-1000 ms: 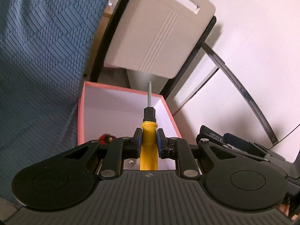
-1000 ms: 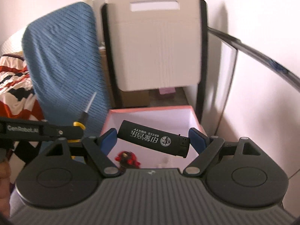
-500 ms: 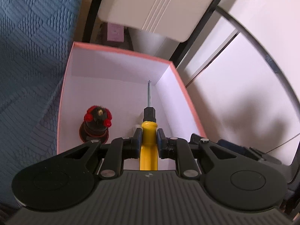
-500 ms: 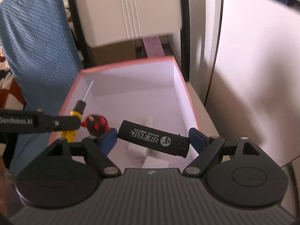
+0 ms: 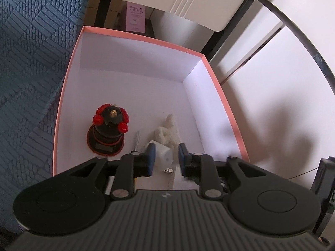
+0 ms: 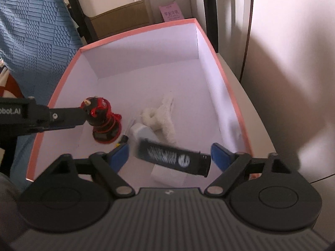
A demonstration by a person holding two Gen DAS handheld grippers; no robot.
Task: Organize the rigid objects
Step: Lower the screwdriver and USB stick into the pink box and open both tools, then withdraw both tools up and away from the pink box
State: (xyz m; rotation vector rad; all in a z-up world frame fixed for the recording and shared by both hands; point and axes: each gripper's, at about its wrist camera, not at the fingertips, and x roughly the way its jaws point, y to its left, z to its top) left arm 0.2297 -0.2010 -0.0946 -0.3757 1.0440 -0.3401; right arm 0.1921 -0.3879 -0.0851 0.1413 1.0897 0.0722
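In the left wrist view the left tongs (image 5: 165, 160) are sitting at the bottom centre of the frame, their blue pads standing apart with nothing between them. Just left of the left pad, the metal shaft of a screwdriver (image 5: 137, 139) is lying on the floor of the box (image 5: 146, 39), its handle mostly hidden behind the tongs. A white plug (image 5: 164, 153) is showing through the gap between the pads, on the box floor. Left of centre a red and black toy (image 5: 108, 129) is standing upright, and a white fluffy piece (image 5: 168, 131) is lying just right of the screwdriver. Beyond the pink rim, in the upper part of the frame, a pale chair (image 5: 188, 0) is standing, with blue cloth (image 5: 31, 52) filling the left side.

In the right wrist view the right tongs (image 6: 170, 155) are spreading wide at the bottom centre. The black lighter (image 6: 173, 156) is hanging blurred between the pads, touching neither one, over the near end of the box. The left tongs are reaching in from the left edge, in front of the toy.
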